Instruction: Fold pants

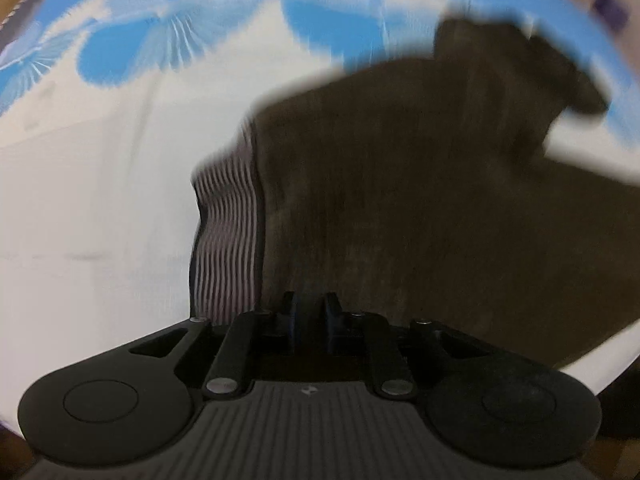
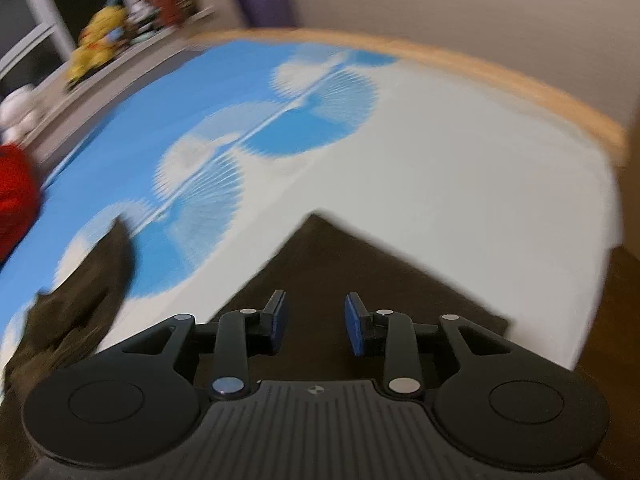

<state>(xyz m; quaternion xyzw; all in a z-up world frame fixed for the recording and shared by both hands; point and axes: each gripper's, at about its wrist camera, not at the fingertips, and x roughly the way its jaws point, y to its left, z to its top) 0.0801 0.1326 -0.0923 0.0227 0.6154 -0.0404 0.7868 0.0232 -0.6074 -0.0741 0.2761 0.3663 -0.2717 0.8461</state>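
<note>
Jaws on my left gripper [image 1: 309, 312] were drawn close together, and brown fabric of the pants [image 1: 420, 208] sat right at their tips; I read that as a pinch on the cloth, though blur kept me from seeing the contact cleanly. On my right gripper [image 2: 316, 322] the jaws stood spread, their blue pads [image 2: 355, 330] apart with nothing between them, hovering over a flat brown corner of the pants [image 2: 340, 280].

From the left wrist view the pants filled the middle and right of the scene, dark brown, with a striped grey-and-white band [image 1: 226, 240] along their left edge. A narrower part of the garment ran up toward the top right. They lay on a sheet [image 1: 100, 200] printed white and blue with fan shapes.

From the right wrist view the pants came to a point ahead of my gripper, and a second rumpled brown part [image 2: 80, 296] lay to the left on the same sheet [image 2: 440, 180]. A wooden edge [image 2: 500, 76] bordered the sheet on the far side. Beyond it to the left I saw a shelf [image 2: 120, 60] with a yellow toy [image 2: 96, 36], something red [image 2: 16, 196] at the frame's edge, and a purple container [image 2: 264, 0]. Both views were smeared with motion.
</note>
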